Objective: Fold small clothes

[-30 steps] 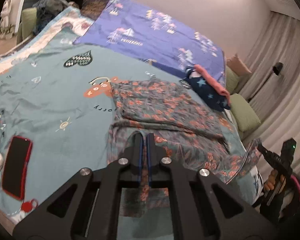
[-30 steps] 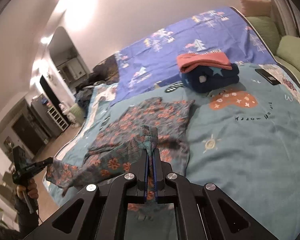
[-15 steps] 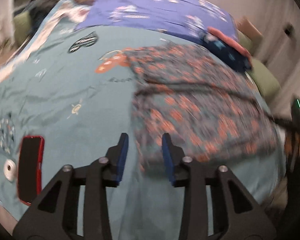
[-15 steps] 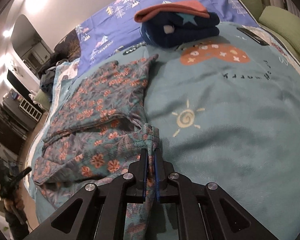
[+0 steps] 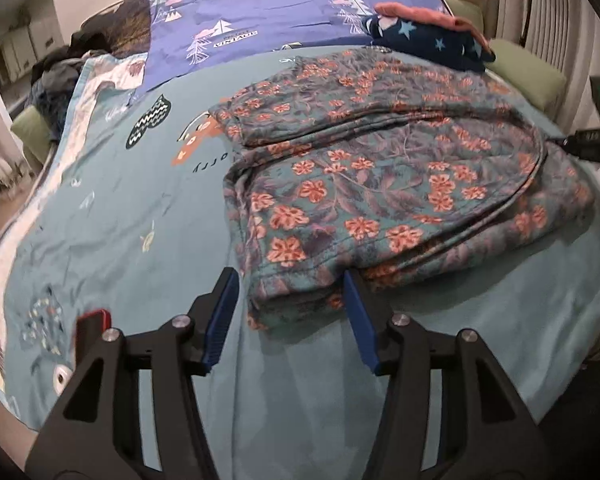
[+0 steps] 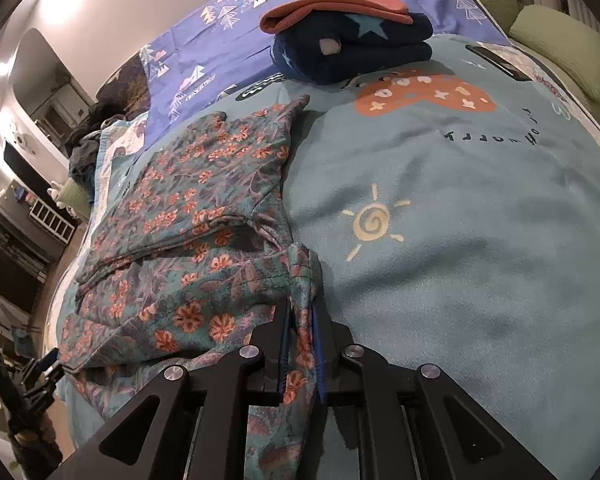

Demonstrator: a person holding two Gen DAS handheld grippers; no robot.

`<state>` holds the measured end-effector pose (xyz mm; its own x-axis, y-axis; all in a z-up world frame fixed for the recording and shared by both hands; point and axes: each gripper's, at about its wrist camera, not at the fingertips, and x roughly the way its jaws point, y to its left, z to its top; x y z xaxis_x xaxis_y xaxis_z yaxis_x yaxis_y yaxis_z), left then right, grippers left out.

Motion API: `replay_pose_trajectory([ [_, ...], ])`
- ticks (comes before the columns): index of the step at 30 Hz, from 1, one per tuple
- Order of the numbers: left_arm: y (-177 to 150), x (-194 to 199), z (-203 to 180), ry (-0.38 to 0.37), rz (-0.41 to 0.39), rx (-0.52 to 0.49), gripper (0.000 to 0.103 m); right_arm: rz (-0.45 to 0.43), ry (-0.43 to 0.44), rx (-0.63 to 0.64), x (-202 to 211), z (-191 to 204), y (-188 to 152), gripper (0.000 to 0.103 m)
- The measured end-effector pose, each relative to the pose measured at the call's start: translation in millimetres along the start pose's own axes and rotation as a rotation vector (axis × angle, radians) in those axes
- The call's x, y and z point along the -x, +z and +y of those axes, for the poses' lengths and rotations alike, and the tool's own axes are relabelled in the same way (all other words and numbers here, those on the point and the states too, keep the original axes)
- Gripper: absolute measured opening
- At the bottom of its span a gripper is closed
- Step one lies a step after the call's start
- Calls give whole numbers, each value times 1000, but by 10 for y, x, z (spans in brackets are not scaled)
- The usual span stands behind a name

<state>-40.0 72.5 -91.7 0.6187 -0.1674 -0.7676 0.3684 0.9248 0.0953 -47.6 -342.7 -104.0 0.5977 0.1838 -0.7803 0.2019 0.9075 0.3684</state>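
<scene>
A teal floral garment with orange flowers lies folded over on the teal blanket. My left gripper is open, its blue pads either side of the garment's near corner, holding nothing. In the right wrist view the same garment lies to the left. My right gripper has its jaws slightly apart with a bunched corner of the garment still between them. The right gripper also shows at the left wrist view's right edge.
A stack of folded clothes, navy with stars and a coral piece on top, sits at the far side. A red-cased phone and a small white device lie near left. A dark phone lies far right. Green cushions line the edge.
My left gripper let go of the garment and opened wide, drawing back to its near corner. My right gripper lowered its corner to the blanket and its jaws loosened slightly.
</scene>
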Motion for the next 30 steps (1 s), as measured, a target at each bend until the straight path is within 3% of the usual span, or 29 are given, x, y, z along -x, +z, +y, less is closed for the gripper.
replay_pose_trajectory([
  [11, 395, -141, 30, 19, -47, -30, 61, 3, -19, -24, -16, 21, 20, 11],
  [15, 606, -351, 208, 5, -45, 36, 61, 2, -28, -27, -23, 36, 41, 11],
  [18, 716, -561, 530, 50, -10, 157, 61, 0, -30, -39, -25, 33, 61, 11],
  [20, 713, -602, 748, -24, -3, 259, 61, 0, -31, -44, -20, 28, 71, 11],
  [22, 660, -563, 826, -95, -23, 295, 61, -1, -33, -40, -11, 30, 74, 11],
  [26, 578, -538, 777, -88, -30, 234, 69, 8, -39, -32, -17, 27, 87, 11],
  [30, 669, -624, 899, -113, 5, 281, 70, 14, -43, -30, -53, 36, 109, 11],
])
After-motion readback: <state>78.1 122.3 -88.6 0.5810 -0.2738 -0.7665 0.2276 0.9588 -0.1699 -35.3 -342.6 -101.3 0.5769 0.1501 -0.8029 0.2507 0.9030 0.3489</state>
